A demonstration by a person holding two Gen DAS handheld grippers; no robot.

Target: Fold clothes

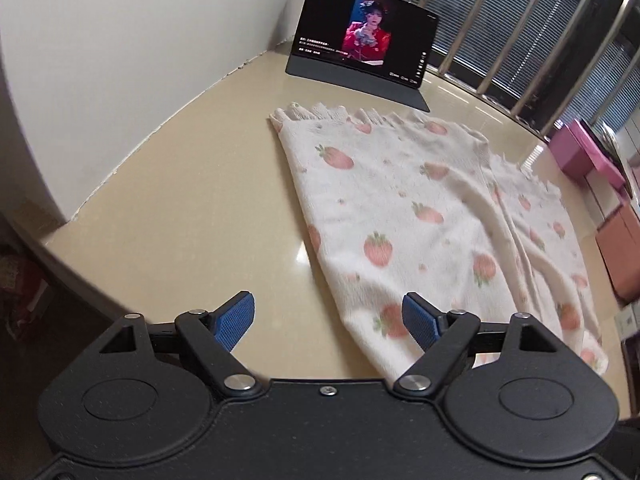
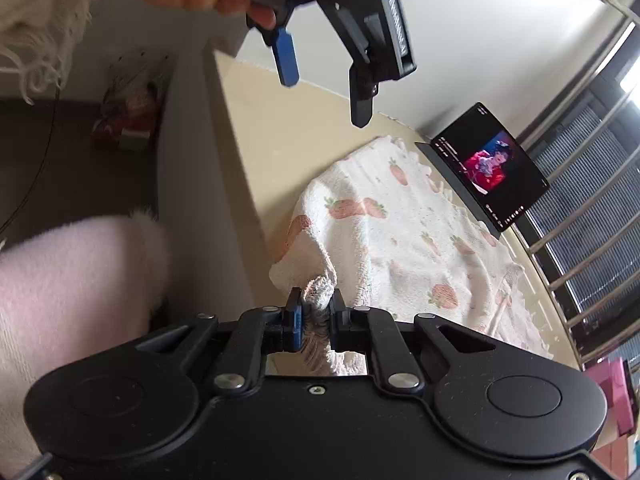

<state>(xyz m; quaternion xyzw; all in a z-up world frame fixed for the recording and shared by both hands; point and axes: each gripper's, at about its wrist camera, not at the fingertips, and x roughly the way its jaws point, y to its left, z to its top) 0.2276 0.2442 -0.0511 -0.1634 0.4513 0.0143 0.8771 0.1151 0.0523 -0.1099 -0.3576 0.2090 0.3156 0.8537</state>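
A white garment with pink strawberry print (image 1: 432, 216) lies spread on the beige table (image 1: 192, 200), its fringed hem toward the far side. My left gripper (image 1: 328, 320) is open and empty, hovering above the table's near edge beside the garment's near corner. In the right wrist view the same garment (image 2: 400, 232) lies on the table, and my right gripper (image 2: 316, 306) is shut on a bunched corner of it, lifted slightly. The left gripper (image 2: 324, 100) shows there from above, open, held in a hand.
A tablet (image 1: 364, 36) playing a video stands at the far side of the table, also in the right wrist view (image 2: 488, 168). A white wall is to the left. Pink boxes (image 1: 584, 152) sit at the right. Window bars (image 1: 520, 28) run behind.
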